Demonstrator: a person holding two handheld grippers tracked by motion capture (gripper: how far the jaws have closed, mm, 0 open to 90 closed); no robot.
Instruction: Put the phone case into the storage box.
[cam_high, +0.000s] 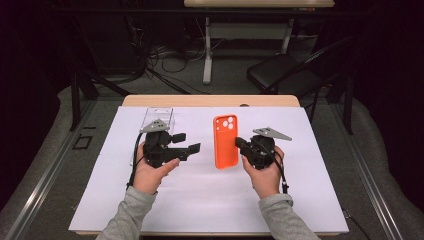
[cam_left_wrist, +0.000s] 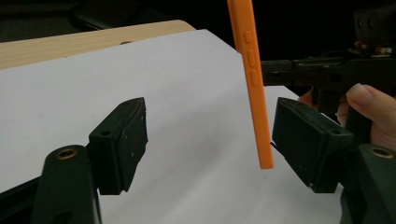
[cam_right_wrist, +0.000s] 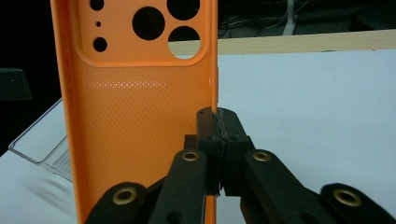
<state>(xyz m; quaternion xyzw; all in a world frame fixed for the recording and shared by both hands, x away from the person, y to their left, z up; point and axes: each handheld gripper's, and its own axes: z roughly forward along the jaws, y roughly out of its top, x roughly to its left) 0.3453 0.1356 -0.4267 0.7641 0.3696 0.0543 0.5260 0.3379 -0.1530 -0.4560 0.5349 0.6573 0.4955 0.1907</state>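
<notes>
On the counter (cam_high: 210, 101), over a white sheet (cam_high: 210, 200), the orange case (cam_high: 225, 141) stands held above the paper, its camera holes toward the far edge in the high view. The right tongs (cam_high: 239, 144) are pressed together on the case's side rim: in the right gripper view both black jaws meet on the thin orange wall just below the middle, with the case's inner face and its round cut-outs rising to the left. The case (cam_right_wrist: 135, 116) stands upright there, and its lower end reaches down past the jaws.

The left tongs (cam_high: 192, 142) are spread, and nothing is gripped between them. In the left gripper view the case (cam_left_wrist: 254, 79) shows edge-on, a narrow orange strip with side buttons, hanging just in front of the right-hand jaw and clear of the left-hand one; whether it touches the right-hand pad I cannot tell. Beyond it the right tongs (cam_left_wrist: 280, 74) reach in level and pinch the case's edge, a thumb beside them.

A clear plastic tray (cam_high: 159, 116) lies on the sheet behind the left hand (cam_high: 150, 172), well apart from the case.
</notes>
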